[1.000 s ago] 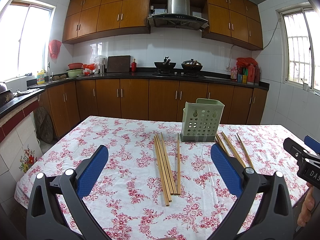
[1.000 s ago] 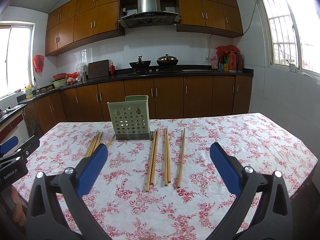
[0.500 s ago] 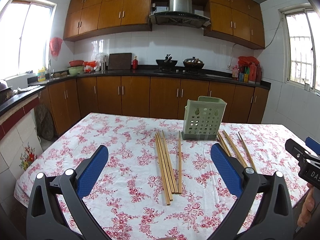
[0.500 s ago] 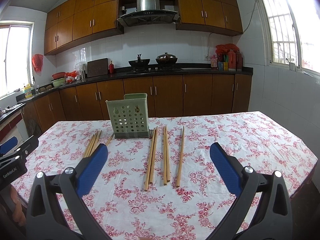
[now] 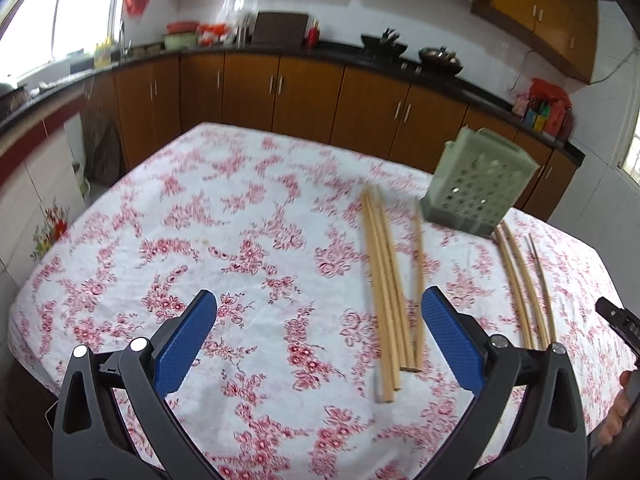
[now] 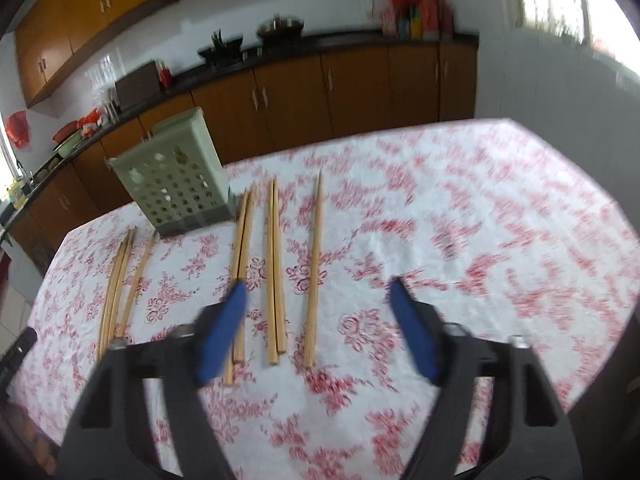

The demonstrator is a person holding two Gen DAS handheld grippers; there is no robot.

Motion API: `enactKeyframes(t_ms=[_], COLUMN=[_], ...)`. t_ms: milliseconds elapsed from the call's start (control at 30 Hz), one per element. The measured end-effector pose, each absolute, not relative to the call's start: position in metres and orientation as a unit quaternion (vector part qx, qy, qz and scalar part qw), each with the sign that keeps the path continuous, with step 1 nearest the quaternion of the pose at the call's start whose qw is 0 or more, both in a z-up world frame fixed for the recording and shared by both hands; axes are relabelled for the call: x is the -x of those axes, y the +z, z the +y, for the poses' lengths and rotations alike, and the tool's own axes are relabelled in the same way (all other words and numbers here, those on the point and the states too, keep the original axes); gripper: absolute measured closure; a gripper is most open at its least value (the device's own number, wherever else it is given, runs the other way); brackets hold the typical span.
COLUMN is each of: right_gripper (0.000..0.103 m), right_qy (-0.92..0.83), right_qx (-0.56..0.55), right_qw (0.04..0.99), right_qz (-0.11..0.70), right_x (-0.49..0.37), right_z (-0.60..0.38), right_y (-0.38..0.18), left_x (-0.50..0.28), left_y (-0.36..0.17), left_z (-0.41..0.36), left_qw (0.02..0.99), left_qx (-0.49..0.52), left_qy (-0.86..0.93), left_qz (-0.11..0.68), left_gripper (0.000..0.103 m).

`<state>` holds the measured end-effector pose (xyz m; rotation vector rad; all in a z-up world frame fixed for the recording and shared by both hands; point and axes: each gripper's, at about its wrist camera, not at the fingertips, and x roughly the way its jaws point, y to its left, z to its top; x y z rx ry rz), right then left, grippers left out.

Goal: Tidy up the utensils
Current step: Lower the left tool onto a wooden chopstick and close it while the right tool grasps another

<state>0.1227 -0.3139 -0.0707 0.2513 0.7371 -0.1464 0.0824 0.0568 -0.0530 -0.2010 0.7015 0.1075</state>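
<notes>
Wooden chopsticks lie in two groups on the floral tablecloth. In the left wrist view one bundle [image 5: 384, 284] lies ahead, a second group [image 5: 524, 284] to the right of the pale green perforated holder [image 5: 478, 184]. My left gripper [image 5: 318, 344] hangs open above the cloth, its right pad near the bundle's near ends. In the right wrist view, several chopsticks [image 6: 276, 268] lie in front of the holder [image 6: 172, 180], more [image 6: 120, 280] at the left. My right gripper [image 6: 318, 332] is closing above the near ends of chopsticks, with nothing pinched.
The table [image 5: 180, 240] has edges close at the left and near side. Brown kitchen cabinets [image 5: 304, 96] and a dark counter with pots run behind it. The other gripper's black body [image 5: 620, 320] and a person's fingers show at the right edge of the left wrist view.
Both grippers have tipped downward and moved closer to the table, rolling so the scene tilts. The right gripper's jaws have narrowed. The chopsticks and holder have not moved.
</notes>
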Motion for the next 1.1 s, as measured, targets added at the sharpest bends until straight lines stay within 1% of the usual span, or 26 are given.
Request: enactKeyframes(t_ms=[33, 67, 100, 133, 167, 233, 400, 467, 500, 533, 567, 600, 700, 767, 900, 933, 967, 1000, 1033, 1100], right_gripper=[0.052, 0.059, 0.062, 0.067, 0.069, 0.071, 0.071, 0.078, 0.081, 0.084, 0.086, 0.086, 0.086, 0.086, 0.086, 0.086, 0.086, 0.086, 0.087, 0.092], right_qy=[-0.066, -0.064, -0.063, -0.062, -0.063, -0.061, -0.069, -0.074, -0.077, -0.080, -0.080, -0.079, -0.077, -0.077, -0.078, -0.078, -0.078, -0.077, -0.077, -0.075], right_qx=[-0.126, -0.126, -0.124, -0.115, -0.107, -0.099, -0.080, -0.074, -0.068, -0.058, -0.055, -0.055, -0.057, -0.056, -0.052, -0.050, -0.048, -0.045, -0.042, -0.039], right_qw=[0.916, 0.910, 0.908, 0.905, 0.902, 0.898, 0.886, 0.883, 0.887, 0.888, 0.889, 0.890, 0.890, 0.890, 0.891, 0.891, 0.892, 0.892, 0.892, 0.893], right_qz=[0.376, 0.389, 0.395, 0.405, 0.414, 0.425, 0.452, 0.458, 0.451, 0.449, 0.448, 0.447, 0.446, 0.445, 0.443, 0.443, 0.443, 0.443, 0.443, 0.441], right_x=[-0.134, -0.144, -0.152, -0.162, -0.170, -0.182, -0.202, -0.206, -0.203, -0.203, -0.203, -0.203, -0.204, -0.202, -0.201, -0.202, -0.203, -0.204, -0.206, -0.213], right_z=[-0.315, -0.316, -0.316, -0.314, -0.310, -0.309, -0.306, -0.305, -0.306, -0.304, -0.304, -0.306, -0.307, -0.308, -0.308, -0.308, -0.308, -0.307, -0.306, -0.308], right_y=[-0.076, -0.082, -0.086, -0.092, -0.097, -0.105, -0.122, -0.129, -0.128, -0.129, -0.129, -0.129, -0.130, -0.130, -0.132, -0.133, -0.133, -0.133, -0.133, -0.133], left_x=[-0.086, -0.090, -0.093, -0.097, -0.100, -0.108, -0.123, -0.128, -0.131, -0.133, -0.135, -0.137, -0.142, -0.144, -0.146, -0.147, -0.149, -0.151, -0.153, -0.165], left_y=[-0.055, -0.058, -0.059, -0.062, -0.064, -0.069, -0.081, -0.085, -0.087, -0.089, -0.091, -0.092, -0.097, -0.102, -0.107, -0.108, -0.109, -0.110, -0.111, -0.110], left_z=[0.059, 0.060, 0.059, 0.058, 0.058, 0.054, 0.040, 0.033, 0.032, 0.029, 0.025, 0.024, 0.017, 0.013, 0.013, 0.013, 0.012, 0.012, 0.012, 0.015], left_qw=[0.931, 0.928, 0.927, 0.925, 0.922, 0.916, 0.908, 0.904, 0.903, 0.902, 0.900, 0.899, 0.894, 0.890, 0.888, 0.887, 0.888, 0.889, 0.890, 0.890], left_qx=[0.100, 0.101, 0.101, 0.099, 0.099, 0.098, 0.083, 0.073, 0.068, 0.062, 0.056, 0.055, 0.042, 0.035, 0.035, 0.033, 0.025, 0.020, 0.017, 0.014], left_qy=[0.052, 0.050, 0.048, 0.046, 0.042, 0.029, 0.002, -0.006, -0.008, -0.010, -0.015, -0.018, -0.027, -0.029, -0.031, -0.029, -0.020, -0.018, -0.016, -0.011], left_qz=[0.349, 0.355, 0.359, 0.365, 0.371, 0.387, 0.412, 0.421, 0.424, 0.427, 0.432, 0.435, 0.445, 0.454, 0.457, 0.459, 0.458, 0.457, 0.456, 0.456], left_gripper=[0.002, 0.006, 0.008, 0.015, 0.023, 0.029, 0.039, 0.045, 0.046, 0.051, 0.053, 0.054, 0.062, 0.070, 0.076, 0.084, 0.089, 0.091, 0.095, 0.095])
